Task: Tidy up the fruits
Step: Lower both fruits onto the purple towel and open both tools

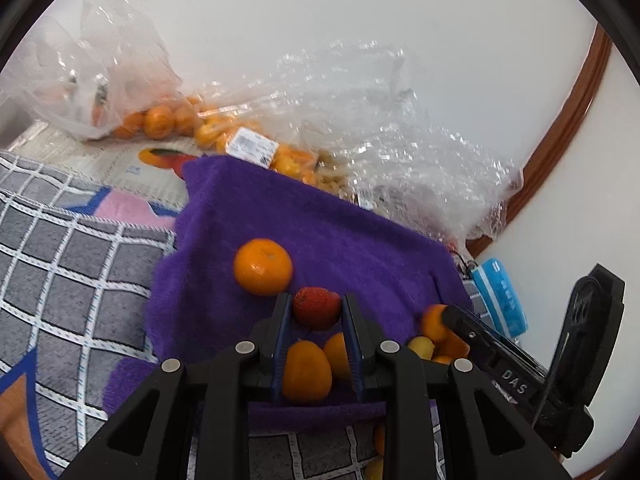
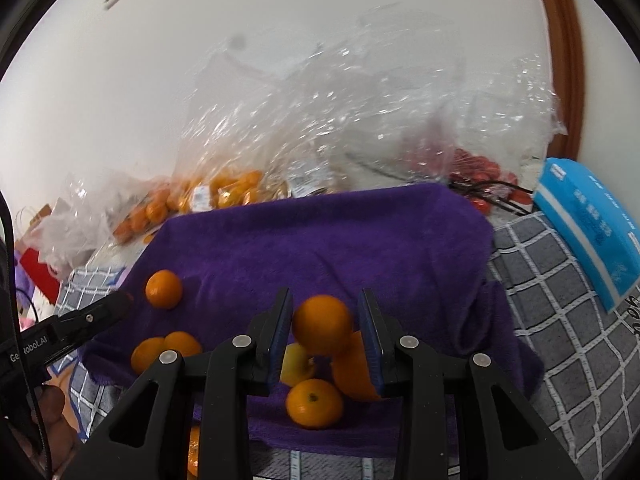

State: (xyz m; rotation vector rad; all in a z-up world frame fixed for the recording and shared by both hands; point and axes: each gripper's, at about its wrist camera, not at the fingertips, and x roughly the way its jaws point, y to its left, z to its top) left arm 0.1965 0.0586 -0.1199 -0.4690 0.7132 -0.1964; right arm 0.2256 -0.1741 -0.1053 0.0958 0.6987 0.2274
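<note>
A purple towel [image 1: 320,224] lies over a grey checked cloth [image 1: 72,272]. My left gripper [image 1: 316,297] is shut on a small red fruit [image 1: 316,309], held just above the towel. One orange [image 1: 263,266] sits alone to its left, and two more oranges [image 1: 306,372] lie under the fingers. In the right wrist view my right gripper [image 2: 325,295] is shut on an orange [image 2: 322,325] above a small pile: a yellow fruit [image 2: 296,366] and two oranges [image 2: 315,403]. The left gripper's black tip [image 2: 116,306] shows at the left, next to a lone orange [image 2: 163,289].
Crinkled clear plastic bags [image 1: 380,120] with oranges [image 1: 160,122] and red fruit [image 2: 480,168] stand along the white wall behind the towel. A blue packet [image 2: 588,224] lies on the checked cloth [image 2: 560,320] at the right. A brown door frame [image 1: 568,120] runs up the right side.
</note>
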